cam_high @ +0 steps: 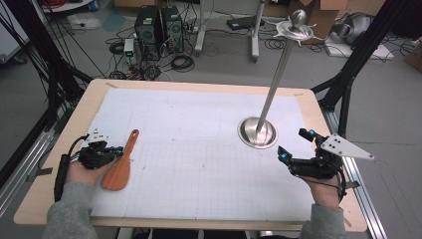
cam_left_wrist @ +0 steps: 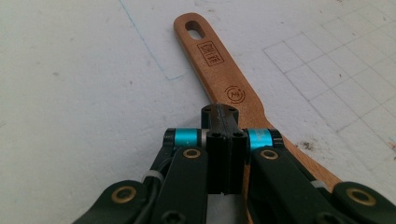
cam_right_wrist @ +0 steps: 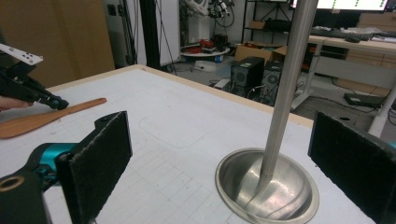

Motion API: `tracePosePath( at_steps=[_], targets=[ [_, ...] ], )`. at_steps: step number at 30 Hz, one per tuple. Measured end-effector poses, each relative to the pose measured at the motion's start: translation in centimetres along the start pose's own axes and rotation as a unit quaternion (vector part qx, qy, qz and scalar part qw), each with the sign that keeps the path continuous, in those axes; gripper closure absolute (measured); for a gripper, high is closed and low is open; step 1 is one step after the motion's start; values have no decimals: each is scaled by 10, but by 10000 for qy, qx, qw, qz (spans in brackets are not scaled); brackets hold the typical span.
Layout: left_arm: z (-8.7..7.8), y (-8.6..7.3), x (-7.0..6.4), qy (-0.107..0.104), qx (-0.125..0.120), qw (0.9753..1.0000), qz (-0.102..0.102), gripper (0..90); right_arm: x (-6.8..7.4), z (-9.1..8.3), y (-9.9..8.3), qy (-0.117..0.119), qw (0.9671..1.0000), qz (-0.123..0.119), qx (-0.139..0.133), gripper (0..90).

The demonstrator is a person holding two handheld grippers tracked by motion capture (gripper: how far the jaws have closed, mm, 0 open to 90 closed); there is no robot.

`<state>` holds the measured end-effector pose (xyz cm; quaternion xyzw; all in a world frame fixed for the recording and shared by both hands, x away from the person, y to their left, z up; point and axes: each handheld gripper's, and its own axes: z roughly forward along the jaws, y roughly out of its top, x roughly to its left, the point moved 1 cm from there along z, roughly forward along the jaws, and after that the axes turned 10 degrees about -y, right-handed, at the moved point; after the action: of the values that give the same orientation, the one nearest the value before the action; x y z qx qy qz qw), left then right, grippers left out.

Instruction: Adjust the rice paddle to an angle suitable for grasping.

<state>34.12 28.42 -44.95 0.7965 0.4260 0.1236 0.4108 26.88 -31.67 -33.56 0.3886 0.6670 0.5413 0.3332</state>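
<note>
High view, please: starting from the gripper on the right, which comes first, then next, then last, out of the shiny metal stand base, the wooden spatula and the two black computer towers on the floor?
From the right gripper:
1. Round silver metal stand base, just to its left on the table.
2. Orange-brown wooden spatula, across the table at the left edge, by the left gripper.
3. Two black computer towers, on the floor beyond the table's far edge.

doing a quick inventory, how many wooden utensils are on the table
1: a wooden spatula lies at the table's left side on the white mat, where the left gripper sits over its neck with jaws together. Nothing suggests another is hidden.
</note>
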Motion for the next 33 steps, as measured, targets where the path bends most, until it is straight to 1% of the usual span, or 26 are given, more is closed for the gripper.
tracePosePath(
  at_steps=[2, 4, 10, 11, 14, 15, 18, 21, 24, 26, 27, 30, 32, 33],
  targets=[
    [1, 1, -1, -17, 44, 10000, 60, 895, 1, 0, 0, 11, 10000, -28, -13, 47],
    [2, 2, -1, -20, 21, 10000, 41, 895, 1, 0, 0, 22, 10000, -11, 6, 48],
    [4, 4, -2, -57, 55, 9999, 62, 895, -1, -2, -1, -4, 10000, 7, 3, 48],
    [5, 4, -2, -70, 22, 10000, 52, 895, -1, -2, -1, -17, 10000, 11, 15, 48],
    [6, 5, -3, -98, 36, 9999, 80, 895, -1, -2, -1, -15, 10000, 2, 14, 48],
    [6, 6, -4, -98, 101, 9998, 121, 895, -1, -3, -1, -22, 10000, 6, 25, 48],
    [9, 9, -8, -152, 141, 9996, 190, 895, -1, -3, -1, -18, 10000, 26, 21, 48],
    [11, 11, -11, -140, 197, 9995, 227, 895, 0, -4, -1, 1, 10000, 32, 19, 48],
    [14, 13, -15, -232, 264, 9989, 316, 895, -2, -5, -1, -21, 10000, 19, -6, 48],
    [15, 15, -17, -249, 283, 9987, 345, 895, -2, -6, -2, -27, 10000, 60, 3, 48],
    [16, 15, -18, -284, 282, 9986, 350, 895, -3, -6, -2, -43, 10000, 27, -18, 48],
    [17, 16, -19, -294, 304, 9984, 380, 895, -3, -7, -2, -49, 10000, 46, -10, 48],
    [17, 17, -20, -328, 324, 9981, 409, 895, -3, -8, -2, -54, 10000, 67, -9, 48],
    [19, 17, -22, -380, 332, 9978, 437, 895, -3, -8, -2, -53, 10000, 57, 0, 48]
  ],
)
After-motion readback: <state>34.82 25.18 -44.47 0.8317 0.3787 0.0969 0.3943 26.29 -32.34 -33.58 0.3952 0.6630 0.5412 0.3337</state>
